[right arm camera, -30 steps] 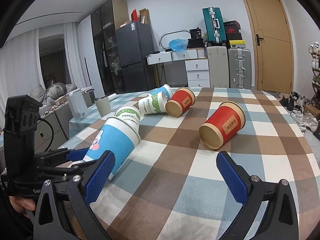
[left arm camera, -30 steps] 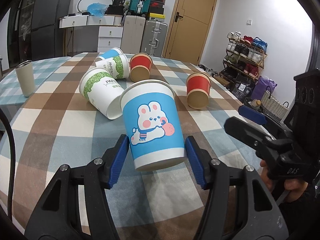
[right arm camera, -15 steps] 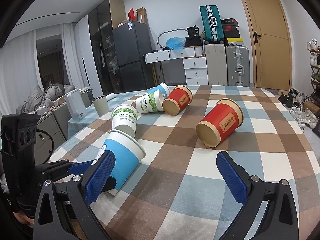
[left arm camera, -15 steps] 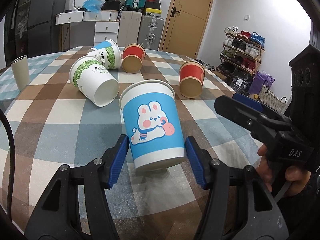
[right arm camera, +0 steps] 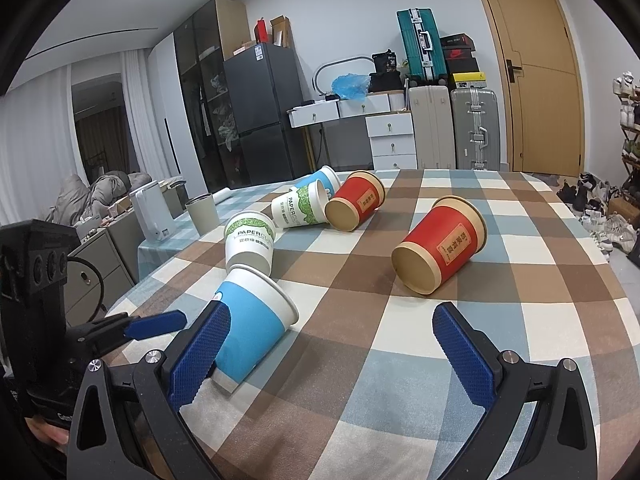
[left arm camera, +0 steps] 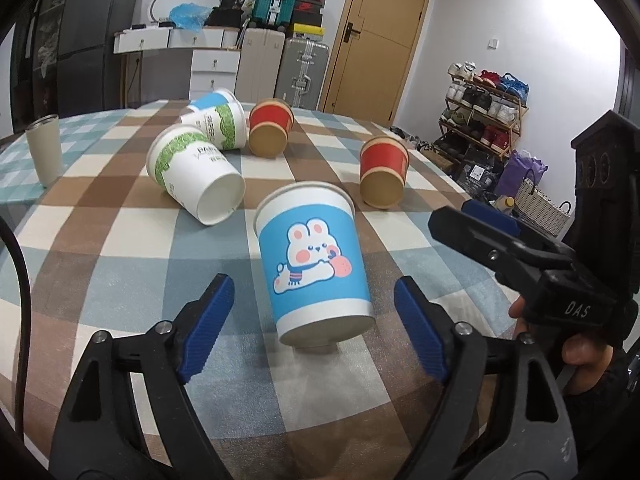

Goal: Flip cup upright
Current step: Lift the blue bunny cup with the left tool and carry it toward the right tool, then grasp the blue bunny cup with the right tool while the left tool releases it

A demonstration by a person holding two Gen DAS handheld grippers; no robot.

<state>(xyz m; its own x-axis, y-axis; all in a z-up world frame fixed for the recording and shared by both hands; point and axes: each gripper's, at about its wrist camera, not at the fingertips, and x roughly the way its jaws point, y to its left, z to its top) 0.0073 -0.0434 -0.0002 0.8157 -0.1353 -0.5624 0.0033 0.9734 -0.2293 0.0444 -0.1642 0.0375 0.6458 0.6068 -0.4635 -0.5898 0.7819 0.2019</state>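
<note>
A blue paper cup with a rabbit picture (left arm camera: 314, 262) stands upright on the checked tablecloth, rim up. My left gripper (left arm camera: 314, 326) is open, its blue pads apart from the cup on both sides. In the right wrist view the same cup (right arm camera: 250, 326) shows at the lower left, tilted by the lens, behind my right gripper's left pad. My right gripper (right arm camera: 330, 354) is open and empty above the cloth. It also shows at the right of the left wrist view (left arm camera: 492, 224).
Two red cups (left arm camera: 383, 174) (left arm camera: 270, 126), two green-and-white cups (left arm camera: 196, 174) (left arm camera: 218, 124) and a blue cup (right arm camera: 320, 180) lie on their sides further back. A grey tumbler (left arm camera: 44, 148) stands at the far left. The table edge (right arm camera: 624, 292) runs at the right.
My left gripper has opened and let go of the blue rabbit cup, which now stands on the cloth. The right gripper has stayed open in much the same place.
</note>
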